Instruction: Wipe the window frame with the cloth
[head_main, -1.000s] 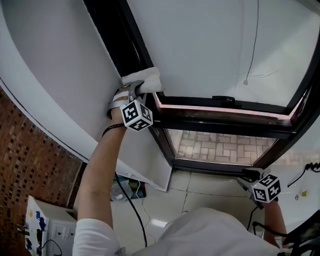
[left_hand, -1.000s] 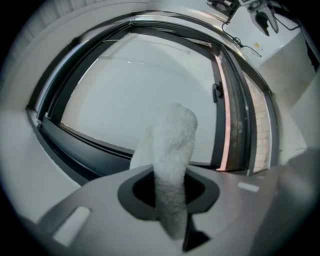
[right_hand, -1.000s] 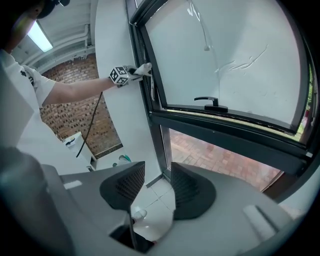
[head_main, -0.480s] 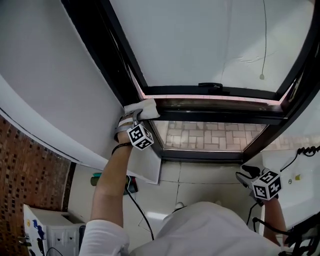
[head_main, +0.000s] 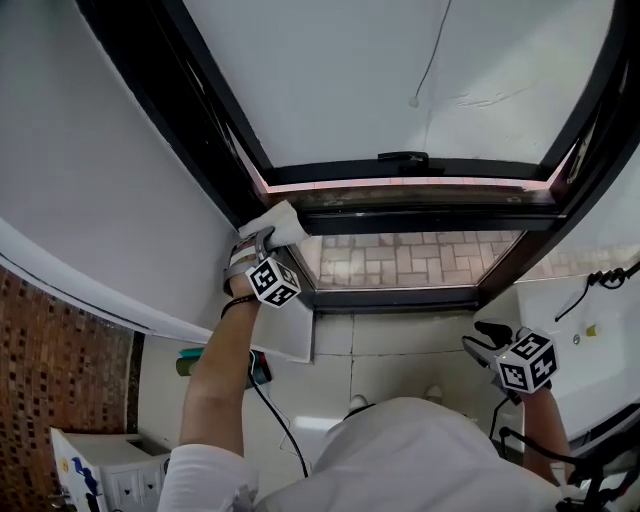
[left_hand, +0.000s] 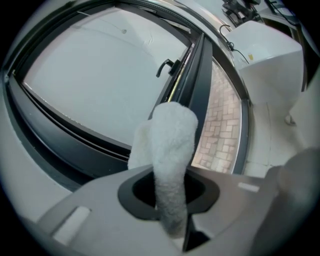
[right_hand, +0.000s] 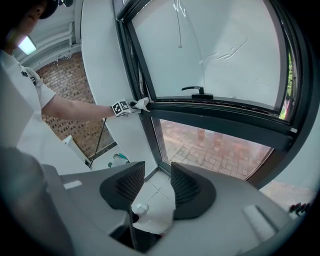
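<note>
A white fluffy cloth (left_hand: 170, 150) is clamped firmly between the jaws of the left gripper (left_hand: 170, 194), which are closed down onto it; the cloth's free end stands out forward, past the jaw tips. In the head view the cloth is held against the dark metal window frame (head_main: 420, 218) at the corner where the left upright meets the horizontal middle bar.

From that corner the bar's long axis runs away to the right, under the black window handle (head_main: 403, 157), while the upright rises up and to the left. The unwiped length of the bar is judged to lie to the right of the cloth, so a sideways sweep along that axis is called for, with the cloth kept pressed to the bar.

The right gripper (right_hand: 152, 192) is held low, well apart from the cloth, near the frame's lower right corner. Its jaws are spread apart and nothing is held between them; only the pale tiled floor (right_hand: 159, 177) is seen through the gap. The left gripper is much the nearer to the work.

A teal-capped object (head_main: 192, 361) is seen on the floor under the left arm; whether it is a container, and what it holds, cannot be told.
</note>
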